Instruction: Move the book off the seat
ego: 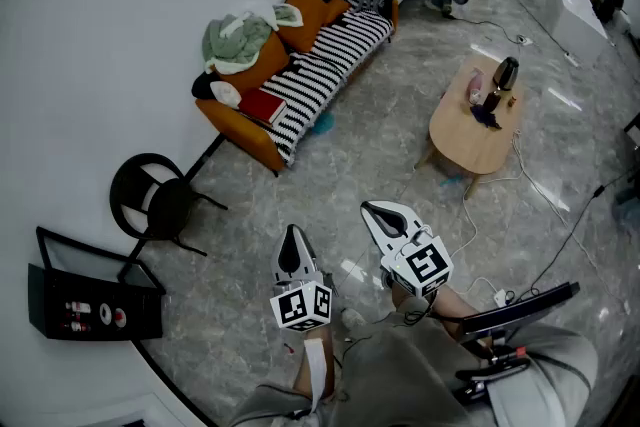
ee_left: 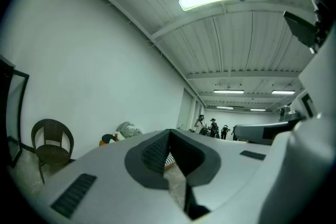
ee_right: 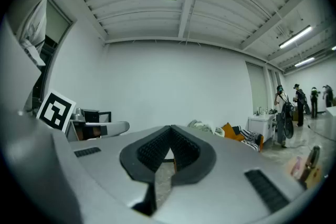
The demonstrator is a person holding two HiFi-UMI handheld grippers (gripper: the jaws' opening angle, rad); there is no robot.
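Note:
A red book [ego: 262, 105] lies on the striped seat of an orange sofa [ego: 305, 75] against the white wall, far ahead of me. My left gripper [ego: 292, 239] and right gripper [ego: 377, 212] are both held level in front of my body, well short of the sofa, jaws shut with nothing between them. In the left gripper view the closed jaw tips [ee_left: 169, 136] point toward the sofa end [ee_left: 113, 137]. Seen from the right gripper view, the shut tips [ee_right: 170, 131] face the wall, and the sofa [ee_right: 239, 134] sits to the right.
A black wicker chair [ego: 152, 198] stands left of the sofa, and a black rack [ego: 85, 300] at the far left. A low oval wooden table [ego: 478, 120] with a bottle stands to the right, cables trailing on the floor. A pile of clothes [ego: 240, 37] lies on the sofa.

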